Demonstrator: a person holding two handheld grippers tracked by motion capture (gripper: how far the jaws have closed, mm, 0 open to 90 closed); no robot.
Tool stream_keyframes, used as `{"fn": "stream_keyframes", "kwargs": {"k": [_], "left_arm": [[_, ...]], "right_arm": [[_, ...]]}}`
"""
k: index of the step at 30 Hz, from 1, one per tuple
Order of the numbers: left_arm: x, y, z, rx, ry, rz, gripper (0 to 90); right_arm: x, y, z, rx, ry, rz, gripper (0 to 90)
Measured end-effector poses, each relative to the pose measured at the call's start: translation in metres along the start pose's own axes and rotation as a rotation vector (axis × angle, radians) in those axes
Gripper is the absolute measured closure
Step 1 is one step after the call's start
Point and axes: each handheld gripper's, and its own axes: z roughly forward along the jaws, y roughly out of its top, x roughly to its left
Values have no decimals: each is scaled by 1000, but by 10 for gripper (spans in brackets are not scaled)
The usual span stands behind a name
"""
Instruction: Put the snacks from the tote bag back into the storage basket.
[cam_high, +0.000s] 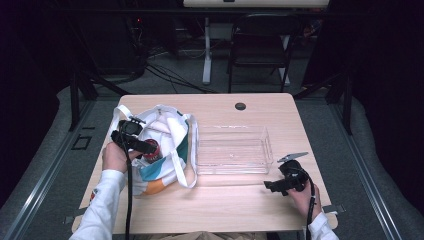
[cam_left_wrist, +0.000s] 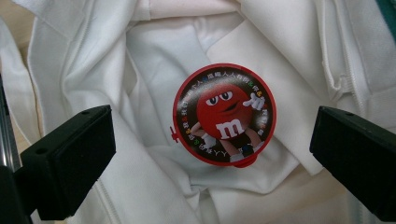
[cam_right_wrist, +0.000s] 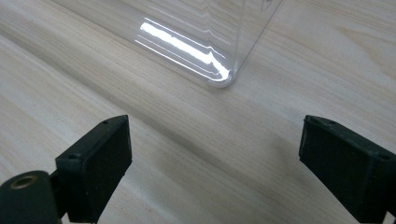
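A round red candy tin (cam_left_wrist: 224, 115), its lid printed with a red cartoon figure, lies flat in the white lining of an open tote bag (cam_high: 165, 131) that sits at the counter's (cam_high: 220, 205) left side, toward the near edge. The left gripper (cam_left_wrist: 212, 154) hangs above the bag's mouth with its fingers (cam_left_wrist: 70, 154) spread wide either side of the tin and touching neither it nor the cloth, so the step in hand looks like the reach to pick the tin out. The next move calls for lowering straight down until the pads flank the tin's rim, then closing without pinching the loose folds that crowd its lower edge. Just right of the bag, at the counter's middle, stands a clear plastic tray (cam_high: 233, 148), the likely place for the tin. The right gripper (cam_high: 272, 186) waits near the counter's near right corner, fingers (cam_right_wrist: 95, 163) apart over bare wood, beside the tray's corner.
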Motion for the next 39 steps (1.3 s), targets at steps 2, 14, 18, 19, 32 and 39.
{"fn": "stream_keyframes", "kwargs": {"k": [2,14,18,19,32,39], "left_arm": [[0,2,3,7,-5,1,3],[-2,8,19,49,-18,20,46],[-3,10,22,64,-24,34,66],[-3,11,23,68,-26,34,70],[-4,12,30,99,-19,38,142],[-6,12,33,105,-8,42,166]], "right_arm": [[-1,0,0,11,-8,-10,90],[-1,0,0,11,-6,-5,90],[-1,0,0,11,-4,-6,90],[-1,0,0,8,-6,-6,90],[-1,-1,0,4,-2,-3,90],[-1,-1,-1,5,-4,-4,90]]}}
